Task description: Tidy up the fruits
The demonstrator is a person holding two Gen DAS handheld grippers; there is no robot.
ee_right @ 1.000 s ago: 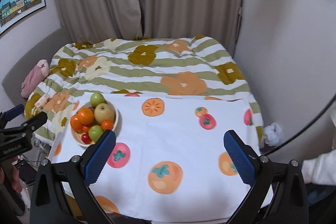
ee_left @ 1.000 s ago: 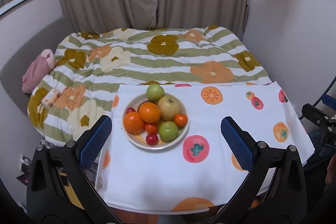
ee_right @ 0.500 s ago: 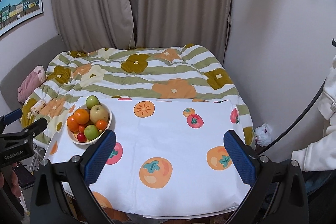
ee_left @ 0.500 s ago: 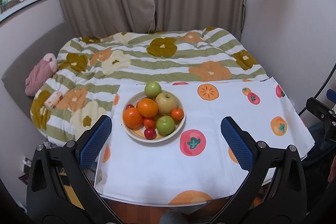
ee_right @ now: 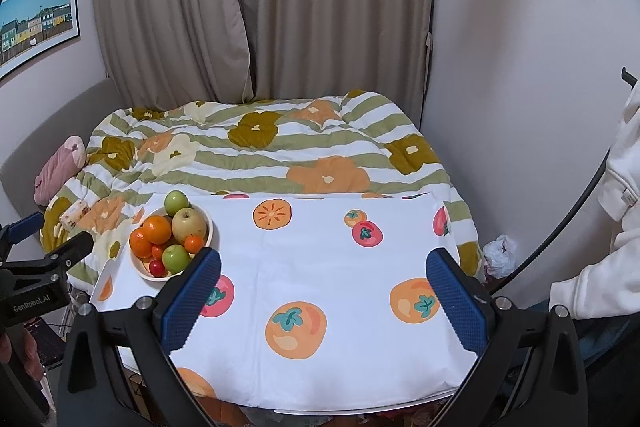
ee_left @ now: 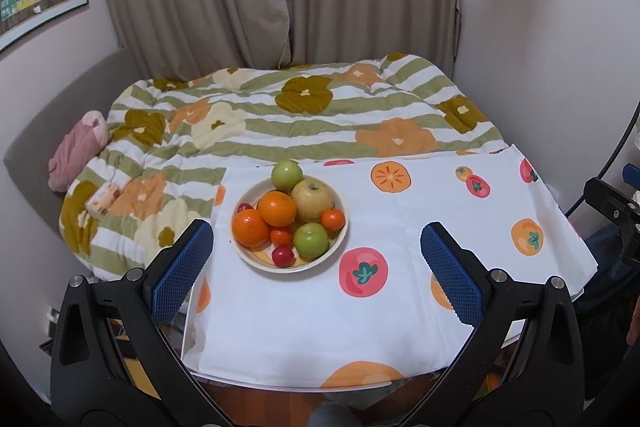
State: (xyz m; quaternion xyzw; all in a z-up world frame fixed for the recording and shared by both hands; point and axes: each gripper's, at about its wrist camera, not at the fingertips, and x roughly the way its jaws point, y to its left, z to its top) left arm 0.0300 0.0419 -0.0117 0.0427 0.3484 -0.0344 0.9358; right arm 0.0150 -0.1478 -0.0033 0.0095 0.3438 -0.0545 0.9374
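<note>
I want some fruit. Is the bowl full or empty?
Full: the bowl is heaped with apples, oranges and small red fruits.

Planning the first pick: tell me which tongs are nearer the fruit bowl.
Left. The left tongs sit open right before the fruit bowl; the right tongs hang open farther right, the bowl beyond their left finger.

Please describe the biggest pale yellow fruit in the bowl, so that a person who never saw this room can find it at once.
On the white cloth printed with fruit stands a round bowl of fruit, at the side near the bed. The yellow apple lies at the bowl's far side, beside an orange. It alone is pale yellow-green; its neighbours are bright green, orange or red.
</note>
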